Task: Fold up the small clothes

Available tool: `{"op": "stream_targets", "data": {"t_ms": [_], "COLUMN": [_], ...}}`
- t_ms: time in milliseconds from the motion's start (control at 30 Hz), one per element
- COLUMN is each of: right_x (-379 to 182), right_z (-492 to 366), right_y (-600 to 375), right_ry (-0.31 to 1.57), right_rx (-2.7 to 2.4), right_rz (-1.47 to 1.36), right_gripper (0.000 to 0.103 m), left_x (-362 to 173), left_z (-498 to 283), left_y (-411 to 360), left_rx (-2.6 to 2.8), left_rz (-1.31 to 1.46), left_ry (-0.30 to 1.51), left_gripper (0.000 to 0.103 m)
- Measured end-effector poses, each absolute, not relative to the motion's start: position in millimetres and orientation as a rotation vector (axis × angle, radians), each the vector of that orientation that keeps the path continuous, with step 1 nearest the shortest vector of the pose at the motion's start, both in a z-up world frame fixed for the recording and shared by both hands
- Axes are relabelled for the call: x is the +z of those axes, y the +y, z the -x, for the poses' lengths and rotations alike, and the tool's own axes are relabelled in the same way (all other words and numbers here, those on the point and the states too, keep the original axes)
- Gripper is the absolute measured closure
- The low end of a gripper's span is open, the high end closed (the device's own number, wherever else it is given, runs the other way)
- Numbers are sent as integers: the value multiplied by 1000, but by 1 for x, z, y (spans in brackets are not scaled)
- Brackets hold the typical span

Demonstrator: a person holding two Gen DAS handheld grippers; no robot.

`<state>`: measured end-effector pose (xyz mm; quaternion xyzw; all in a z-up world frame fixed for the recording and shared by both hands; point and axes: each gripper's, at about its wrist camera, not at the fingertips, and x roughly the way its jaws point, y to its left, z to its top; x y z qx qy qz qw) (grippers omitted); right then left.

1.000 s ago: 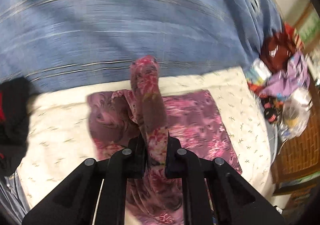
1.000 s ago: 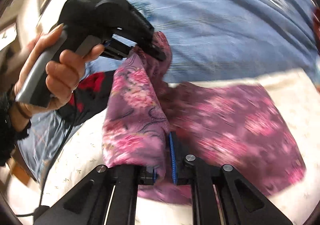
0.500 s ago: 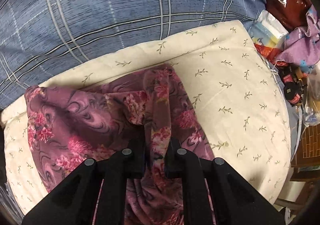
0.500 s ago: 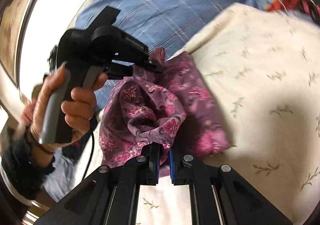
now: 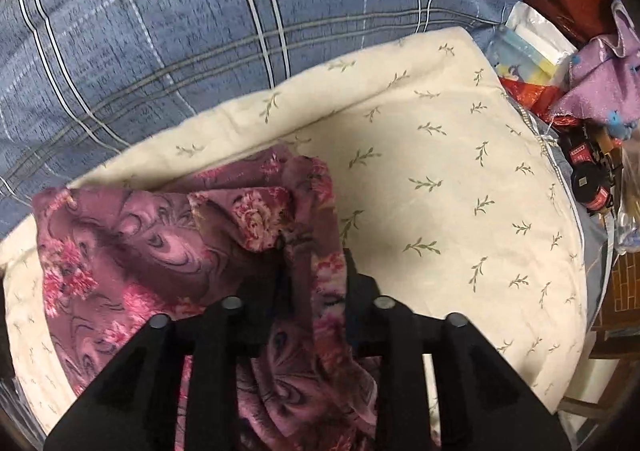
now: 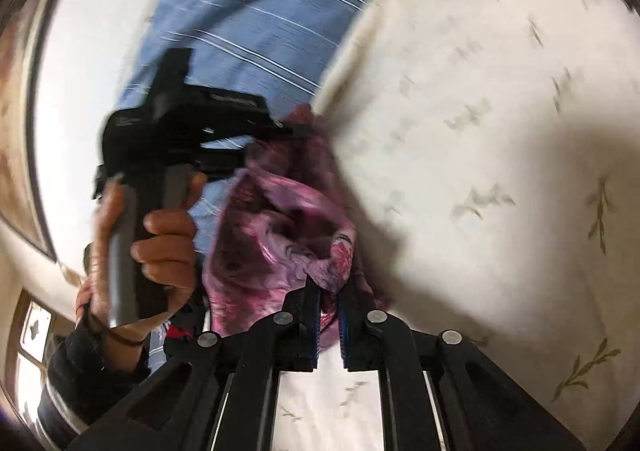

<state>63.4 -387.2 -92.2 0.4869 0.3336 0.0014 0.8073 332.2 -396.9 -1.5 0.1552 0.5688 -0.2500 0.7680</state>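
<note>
Left hand-held gripper (image 5: 310, 271): its 2 fingers are pinched on a bunched edge of the floral garment (image 5: 132, 247), with cloth running between the jaws and trailing back under the tool. From this hand-held gripper the bulk of the garment lies forward and to the left, spread in loose folds on the cream quilt (image 5: 440, 179), which rests on the blue plaid bedcover (image 5: 160, 23). The garment's long axis appears to run left to right across the view.

Right hand-held gripper (image 6: 329, 303): the view is blurred, but cloth sits between the nearly closed jaws, so it is judged to be pinching another edge. The garment hangs between the 2 tools, bunched. The left hand (image 6: 160, 235) holds its tool close by, to the left and above.

Judgement: both grips share 1 side of the garment; the next move depends on laying that held side across toward the left portion.
</note>
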Motion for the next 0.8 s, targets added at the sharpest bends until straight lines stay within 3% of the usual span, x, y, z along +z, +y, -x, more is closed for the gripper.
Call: {"op": "stream_targets", "data": {"t_ms": [133,200,267,333,367,433,700,733,767,800], "right_x": [-82,-71,-51,-31,-22,-12,-52,-59,-63,-61], "right_z": [-61,-54,-41,-34,-36,-60,-220,-231,-239,-249], "right_y": [-382,-381,-385,-396,-401,-412,-408,-401,-395,-384], "right_ry": [719,692,610,518,479,484,822,846,860,865], "right_rx": [-33,-60,-138,-165,-170,-147,98,120,148,206], "right_rz": [-991,-960,-926,-928,-923,-907,-953,-931,-908,-835], "right_gripper": [88,79,65,56,44,29,30,34,62,83], "left_x": [28,54,73,79,74,59,-11,-14,-15,-15], "left_z": [-338,-345,-351,-359,-365,-374,-383,-383,-384,-384], "left_y": [-371,-340,-306,-269,-246,-219,-164,-164,-164,-165], "left_rx": [-569,-555,-513,-470,-451,-415,-458,-471,-488,-496], "left_rz": [-236,-160,-100,-48,-16,42,356,369,379,381], "left_ry": [1248,1201,1146,1112,1128,1167,1331,1337,1341,1332], "left_gripper": [61,49,23,20,20,20,20,20,21,21]}}
